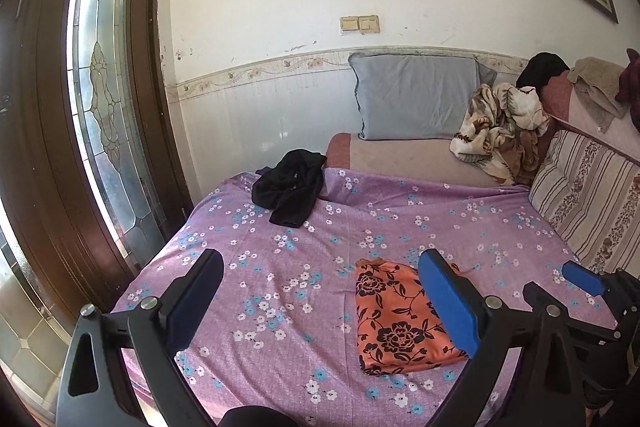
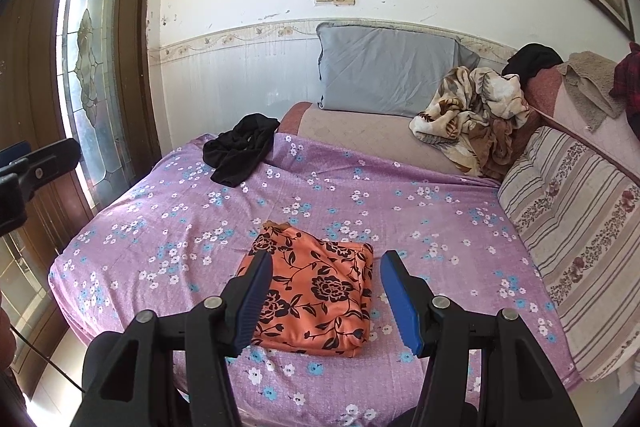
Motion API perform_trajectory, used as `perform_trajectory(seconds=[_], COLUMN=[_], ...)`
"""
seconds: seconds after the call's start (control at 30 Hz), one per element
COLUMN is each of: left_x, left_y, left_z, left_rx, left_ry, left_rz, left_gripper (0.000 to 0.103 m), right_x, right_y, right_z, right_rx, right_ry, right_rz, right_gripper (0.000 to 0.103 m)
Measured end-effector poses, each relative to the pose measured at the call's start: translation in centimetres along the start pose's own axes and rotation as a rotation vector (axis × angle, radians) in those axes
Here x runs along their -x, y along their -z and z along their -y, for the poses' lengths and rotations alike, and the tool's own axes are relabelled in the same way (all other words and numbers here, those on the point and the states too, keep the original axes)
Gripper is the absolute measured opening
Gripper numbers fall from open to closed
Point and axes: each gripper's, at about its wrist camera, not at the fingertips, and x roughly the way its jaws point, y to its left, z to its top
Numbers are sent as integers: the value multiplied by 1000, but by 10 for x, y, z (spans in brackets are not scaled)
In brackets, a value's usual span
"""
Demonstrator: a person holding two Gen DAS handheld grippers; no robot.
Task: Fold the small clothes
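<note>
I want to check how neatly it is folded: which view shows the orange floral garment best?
The right wrist view: the orange floral garment lies centred between the open right gripper, with only its left edge hidden. In the left wrist view the garment sits off to the right, and one finger of the open left gripper covers its right side.

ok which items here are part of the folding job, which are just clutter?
Job:
folded orange floral cloth
crumpled black garment
left claw, open
right claw, open

Lying about:
grey-blue pillow
brown-cream leaf-print blanket
striped floral cushion
</note>
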Motion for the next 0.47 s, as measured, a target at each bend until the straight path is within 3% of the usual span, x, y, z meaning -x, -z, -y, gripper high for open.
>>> perform_trajectory(seconds=[0.47], left_x=[-35], left_y=[-5], left_z=[-1], left_rx=[28], left_ry=[27], left_rz=[-5], left_gripper=[98], right_x=[-35], right_y=[-14], right_z=[-3], right_rx=[3], right_ry=[-6], right_rz=[-23], right_gripper=[60])
